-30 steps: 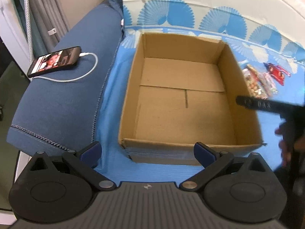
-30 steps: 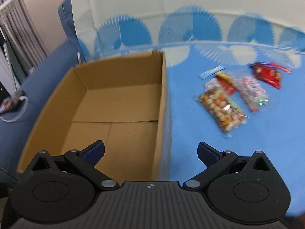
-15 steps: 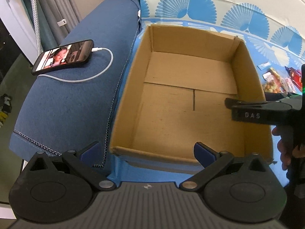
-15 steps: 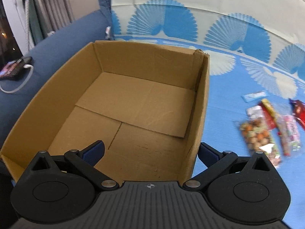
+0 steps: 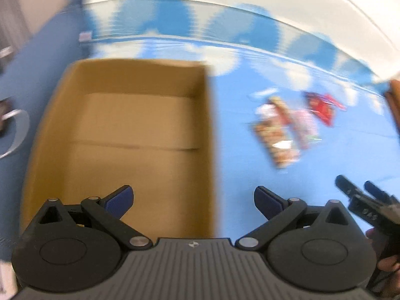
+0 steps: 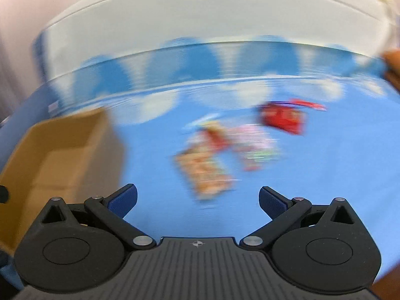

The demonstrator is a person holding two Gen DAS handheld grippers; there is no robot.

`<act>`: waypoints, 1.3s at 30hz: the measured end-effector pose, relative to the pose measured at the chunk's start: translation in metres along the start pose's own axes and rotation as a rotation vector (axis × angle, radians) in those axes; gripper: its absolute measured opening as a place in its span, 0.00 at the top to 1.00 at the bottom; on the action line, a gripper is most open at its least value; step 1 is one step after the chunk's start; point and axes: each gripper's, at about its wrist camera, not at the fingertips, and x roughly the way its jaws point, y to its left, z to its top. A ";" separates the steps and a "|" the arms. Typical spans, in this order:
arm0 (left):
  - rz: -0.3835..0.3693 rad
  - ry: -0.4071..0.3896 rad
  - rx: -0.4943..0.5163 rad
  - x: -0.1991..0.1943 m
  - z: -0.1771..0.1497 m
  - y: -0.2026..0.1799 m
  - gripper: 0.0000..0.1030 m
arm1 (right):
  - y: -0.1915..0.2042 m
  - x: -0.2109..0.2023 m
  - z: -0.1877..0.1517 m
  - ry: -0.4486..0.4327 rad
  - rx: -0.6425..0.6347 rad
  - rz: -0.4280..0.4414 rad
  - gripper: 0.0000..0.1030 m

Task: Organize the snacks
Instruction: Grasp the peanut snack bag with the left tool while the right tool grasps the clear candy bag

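An empty cardboard box stands on the blue patterned sheet, at the left of the left wrist view and at the far left of the right wrist view. Several snack packets lie to its right: a clear bag of mixed nuts, a pink candy bag and a red packet. Both views are blurred by motion. My left gripper is open over the box's near right corner. My right gripper is open just short of the nut bag, and shows at the right of the left wrist view.
A blue sofa arm with a white cable lies left of the box. A white cushion back rises behind the sheet. A hand holds the right gripper at the lower right.
Both views have swung to the right. The box has slid to the left side of each view, and the snack packets now lie ahead of the right gripper. Both grippers stay open.
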 end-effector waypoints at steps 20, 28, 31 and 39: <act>-0.061 0.381 0.002 0.285 0.079 -0.139 0.00 | -0.117 0.131 0.034 0.055 0.048 -0.079 0.00; -0.075 0.383 -0.117 0.256 0.054 -0.074 0.00 | -0.106 0.157 0.038 0.058 -0.023 -0.055 0.00; -0.073 0.387 -0.132 0.260 0.064 -0.071 0.00 | -0.090 0.181 0.046 0.078 -0.105 -0.010 0.00; 0.000 0.427 -0.089 0.278 0.080 -0.085 0.00 | -0.042 0.242 0.057 0.096 -0.342 -0.017 0.00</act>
